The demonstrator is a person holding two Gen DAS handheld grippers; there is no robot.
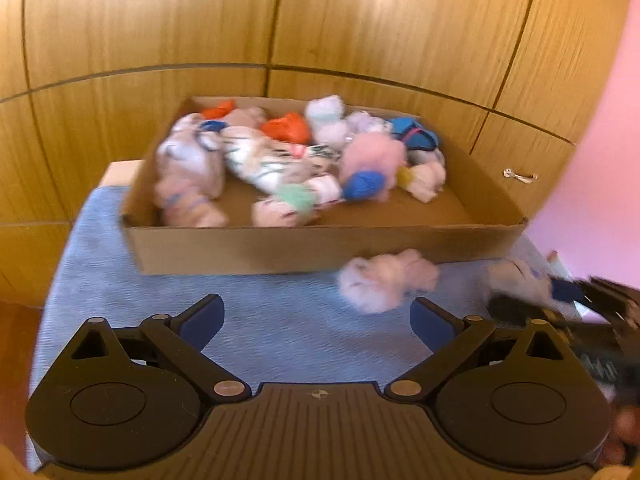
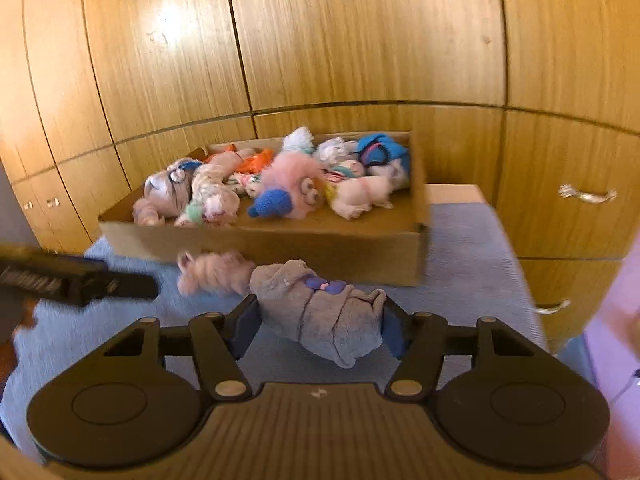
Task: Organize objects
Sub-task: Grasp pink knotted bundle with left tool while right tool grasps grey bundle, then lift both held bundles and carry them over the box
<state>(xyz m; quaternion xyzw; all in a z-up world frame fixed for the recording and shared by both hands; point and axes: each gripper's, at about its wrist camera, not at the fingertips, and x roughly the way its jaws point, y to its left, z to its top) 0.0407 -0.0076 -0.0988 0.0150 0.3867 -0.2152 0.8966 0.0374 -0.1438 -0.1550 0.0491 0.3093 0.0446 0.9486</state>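
A shallow cardboard box point(image 1: 320, 248) point(image 2: 300, 252) sits on a blue towel point(image 1: 280, 320) and holds several rolled socks and small soft toys. In front of its near wall lies a pale pink-and-white sock bundle point(image 1: 384, 284) point(image 2: 216, 272). My left gripper point(image 1: 316, 308) hangs open over the towel, just left of that bundle, with nothing between its pads. My right gripper point(image 2: 320, 308) is shut on a grey sock bundle point(image 2: 332, 312) point(image 1: 520, 280) with a blue patch, both pads pressing its sides. One of the left gripper's fingers point(image 2: 120, 284) shows at the left of the right wrist view.
Wooden cabinet doors stand close behind the box, with metal handles point(image 2: 588, 196) point(image 1: 520, 176) on the right. A pink wall point(image 1: 600, 160) is at the far right. The towel point(image 2: 472, 260) has bare room to the right of the box.
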